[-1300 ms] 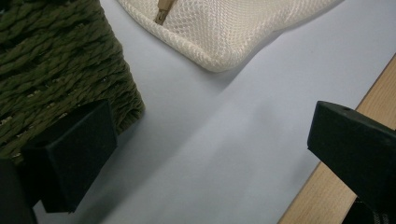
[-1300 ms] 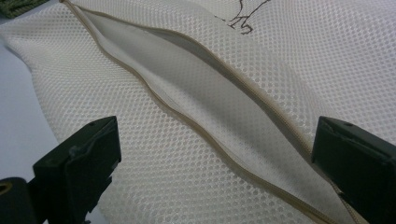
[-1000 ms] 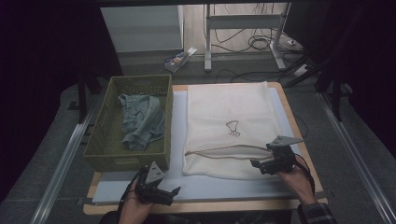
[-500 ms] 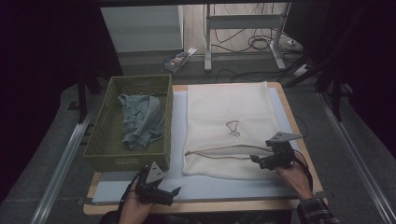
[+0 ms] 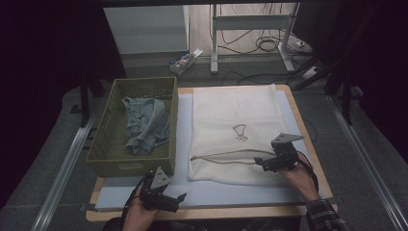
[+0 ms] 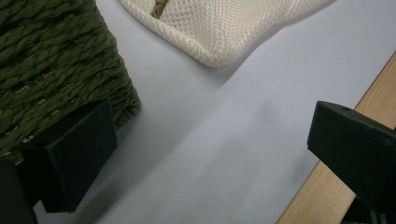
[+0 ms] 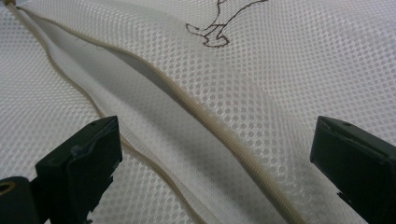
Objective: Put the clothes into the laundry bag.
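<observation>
A: Right tongs point(image 5: 260, 162) noted over the mesh bag point(image 5: 235, 115), jaws spread wide, nothing gripped. The open zipper point(image 7: 219, 126) is seen between the jaws, just ahead of them.

B: Left tongs point(image 5: 177, 198) held low near the table point(image 5: 315, 159) edge, jaws also apart and empty. Green basket point(image 5: 110, 144) found just beside one jaw; a bag corner lies ahead.

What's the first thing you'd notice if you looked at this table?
A big white mesh bag lies flat mid-table, its zipper open, with the open right gripper over that gap. Left of it a green basket holds blue clothes. The open left gripper waits near the front edge.
</observation>
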The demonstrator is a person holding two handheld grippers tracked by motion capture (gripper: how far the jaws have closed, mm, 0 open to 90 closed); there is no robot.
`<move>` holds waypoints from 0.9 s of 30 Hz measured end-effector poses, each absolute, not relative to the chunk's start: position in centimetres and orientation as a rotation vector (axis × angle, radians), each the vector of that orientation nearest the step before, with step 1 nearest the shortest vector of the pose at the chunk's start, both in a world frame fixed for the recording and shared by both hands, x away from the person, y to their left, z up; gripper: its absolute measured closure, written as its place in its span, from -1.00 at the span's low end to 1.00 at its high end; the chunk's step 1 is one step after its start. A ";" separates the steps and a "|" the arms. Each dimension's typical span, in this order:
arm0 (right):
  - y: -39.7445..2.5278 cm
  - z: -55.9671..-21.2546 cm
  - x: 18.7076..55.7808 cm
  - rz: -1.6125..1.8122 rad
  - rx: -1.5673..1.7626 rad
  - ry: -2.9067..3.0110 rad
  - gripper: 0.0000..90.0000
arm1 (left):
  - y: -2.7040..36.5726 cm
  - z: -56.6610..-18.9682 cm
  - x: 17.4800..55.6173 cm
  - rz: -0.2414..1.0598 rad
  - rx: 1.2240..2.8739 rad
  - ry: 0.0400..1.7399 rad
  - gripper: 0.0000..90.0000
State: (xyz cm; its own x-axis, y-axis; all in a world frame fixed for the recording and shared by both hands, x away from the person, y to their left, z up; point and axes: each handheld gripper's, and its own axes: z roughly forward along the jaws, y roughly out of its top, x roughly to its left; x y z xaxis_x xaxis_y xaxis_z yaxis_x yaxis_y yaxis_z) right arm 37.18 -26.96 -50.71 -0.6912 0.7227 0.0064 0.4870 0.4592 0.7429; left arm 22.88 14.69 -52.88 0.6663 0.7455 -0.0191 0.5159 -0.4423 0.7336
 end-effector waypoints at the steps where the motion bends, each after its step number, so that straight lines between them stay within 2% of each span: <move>1: -26.9 -50.7 37.2 1.073 1.039 2.399 -0.95 | 14.7 -52.9 22.9 0.399 2.145 0.970 -0.97; 11: -26.1 -51.1 37.9 0.965 1.058 2.405 -0.94 | 14.6 -52.9 22.9 0.397 2.160 0.966 -0.97; 27: -25.7 -51.2 39.0 0.852 1.037 2.396 -0.66 | 14.5 -53.0 22.9 0.400 2.168 0.962 -0.97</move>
State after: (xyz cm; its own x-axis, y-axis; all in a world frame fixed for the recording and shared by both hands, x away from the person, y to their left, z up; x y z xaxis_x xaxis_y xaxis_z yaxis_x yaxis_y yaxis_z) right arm 38.98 -25.69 -51.19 -0.6487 0.7530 -0.1107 0.5142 0.5409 0.6656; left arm 22.87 14.54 -52.97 0.6733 0.7393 -0.0078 0.5162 -0.4625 0.7209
